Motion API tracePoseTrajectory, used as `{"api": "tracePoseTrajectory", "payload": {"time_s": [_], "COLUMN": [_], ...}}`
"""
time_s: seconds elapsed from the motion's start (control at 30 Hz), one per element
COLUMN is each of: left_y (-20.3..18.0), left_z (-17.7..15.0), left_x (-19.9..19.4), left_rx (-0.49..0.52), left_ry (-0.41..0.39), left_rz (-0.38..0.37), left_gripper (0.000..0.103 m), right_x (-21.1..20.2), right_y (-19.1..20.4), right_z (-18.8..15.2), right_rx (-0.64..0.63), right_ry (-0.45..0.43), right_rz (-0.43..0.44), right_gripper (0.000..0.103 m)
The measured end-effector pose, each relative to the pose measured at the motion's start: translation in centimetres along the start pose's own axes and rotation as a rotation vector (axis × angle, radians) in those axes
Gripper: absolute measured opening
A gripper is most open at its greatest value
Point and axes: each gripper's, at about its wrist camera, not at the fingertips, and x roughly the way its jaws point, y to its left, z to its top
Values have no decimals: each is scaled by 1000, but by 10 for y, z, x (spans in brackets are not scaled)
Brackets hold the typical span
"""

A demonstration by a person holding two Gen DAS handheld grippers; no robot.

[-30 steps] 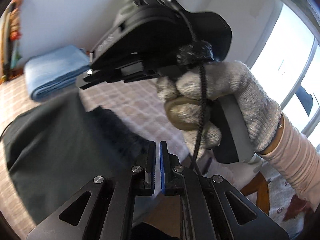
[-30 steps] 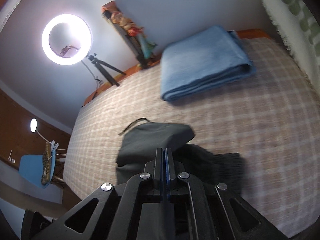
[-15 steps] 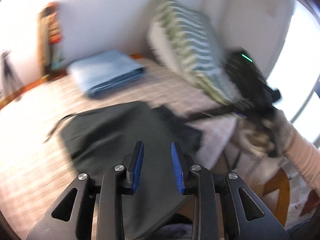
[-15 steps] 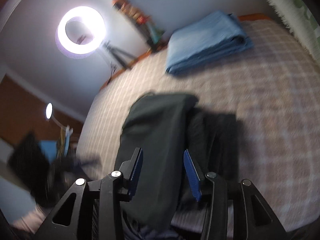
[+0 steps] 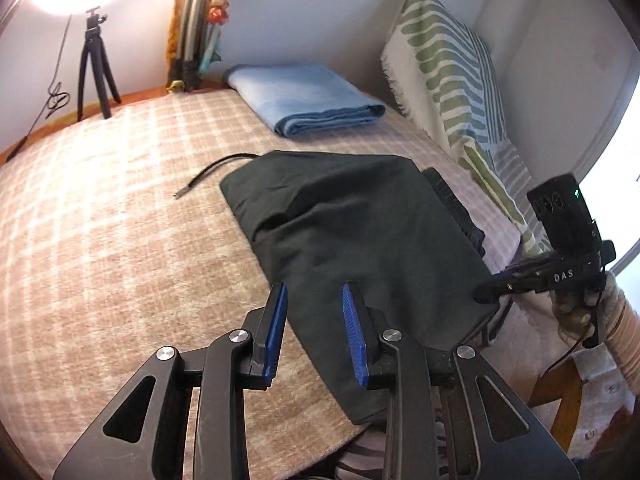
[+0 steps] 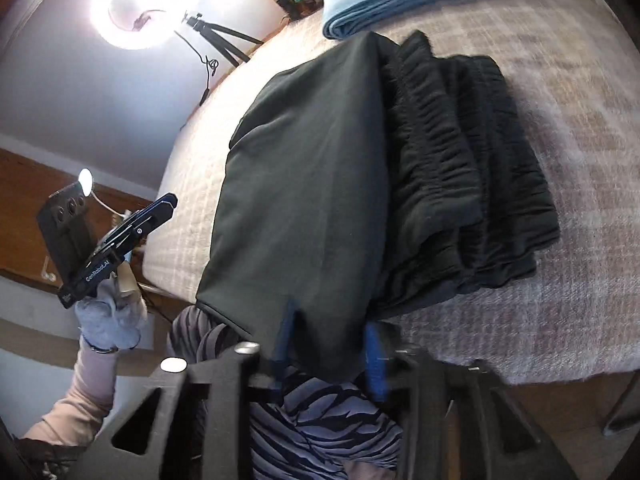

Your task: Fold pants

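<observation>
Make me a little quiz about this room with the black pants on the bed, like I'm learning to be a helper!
1. True or false: the black pants lie on the checked bedspread.
2. Pick one: what colour is the folded blanket near the wall? A red, B blue, C yellow.
3. Fill the gap: the ring light stands on a small black ___.

Key: 1 true. 2 B. 3 tripod.
</observation>
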Motion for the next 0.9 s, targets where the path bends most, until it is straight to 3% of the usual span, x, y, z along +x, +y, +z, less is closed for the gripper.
{"api": "tracePoseTrajectory", "payload": {"time_s": [0.03,0.17,0.27,0.37,0.43,0.57,0.67,0.73,0.9], "left_y": [-1,-6,-12,-30,-44,-69,-78,-84,-91], "left_z": [1,0,0,-1,-1,-6,-17,-23,-29], "left_x": [0,-2,-3,1,8,38,66,75,82], "left_rx": [5,16,22,85,134,255,321,361,401], "left_ry": [2,4,-1,-2,6,93,182,202,206], "left_rz": [-1,-8,-28,-38,-55,-99,-87,-79,-87], "left_gripper": [27,27,27,27,27,27,27,27,27], "right_x": [-1,-16,-40,-46,-34,-21,-25,-37,-77], "right_y": [5,25,26,8,2,-15,-9,2,53], "right_z": [1,5,11,13,9,9,11,15,53], "right_rx": [-12,-95,-161,-117,-147,-101,-138,-178,-320], "right_ry": [-7,-35,-71,-57,-26,-5,26,13,-118], "right_rz": [3,-99,-245,-256,-323,-321,-316,-344,-271], "right_gripper": [2,0,0,0,0,1,11,35,42]}}
